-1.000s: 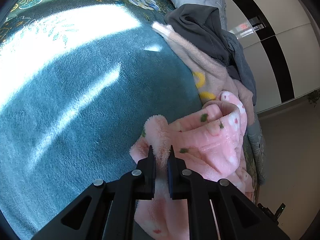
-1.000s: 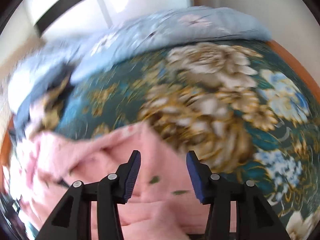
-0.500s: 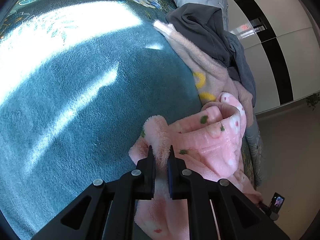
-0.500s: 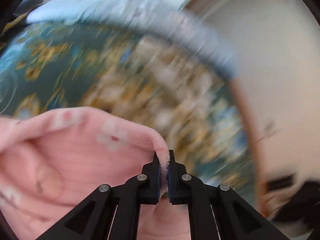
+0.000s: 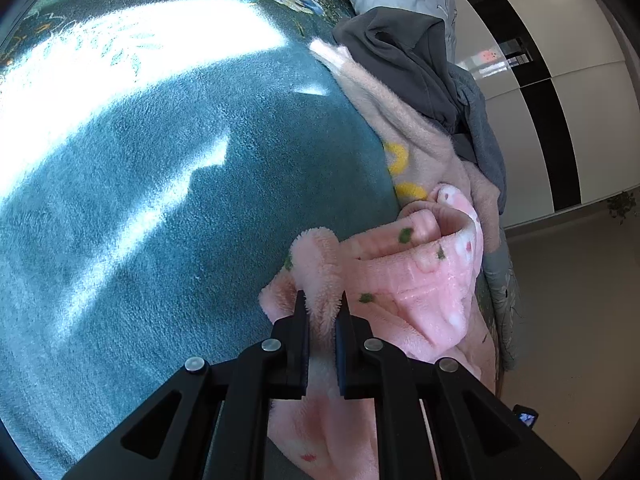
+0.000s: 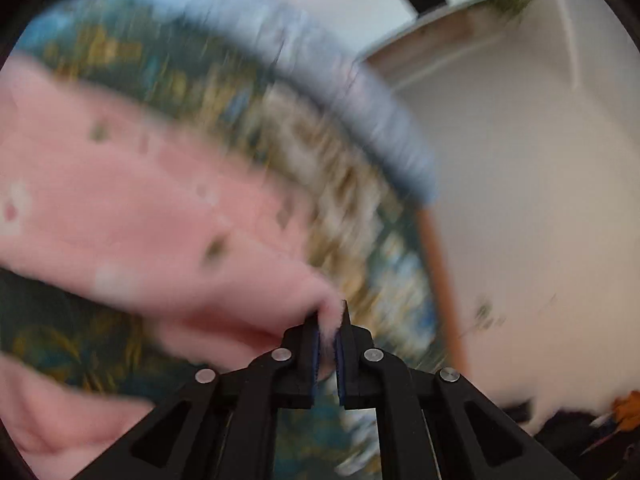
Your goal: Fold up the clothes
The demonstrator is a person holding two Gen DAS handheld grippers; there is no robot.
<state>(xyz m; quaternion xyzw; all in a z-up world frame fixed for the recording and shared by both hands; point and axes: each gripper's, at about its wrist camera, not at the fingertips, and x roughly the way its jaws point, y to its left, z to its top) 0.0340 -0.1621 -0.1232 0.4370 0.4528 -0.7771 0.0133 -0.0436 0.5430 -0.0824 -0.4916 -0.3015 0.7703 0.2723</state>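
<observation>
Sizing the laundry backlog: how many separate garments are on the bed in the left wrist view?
3 at least. Pink spotted fleece pinched in the left gripper at the bed's right edge; pale pink fleece with yellow rings behind it; dark grey garment on top. The pile may hide more.

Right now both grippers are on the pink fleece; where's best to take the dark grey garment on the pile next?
Probably the dark grey garment by its raised folded edge nearest the teal blanket, coming from the blanket side. That edge lies on top of the pale pink fleece and stands exposed; its far side drops off the bed.
</observation>
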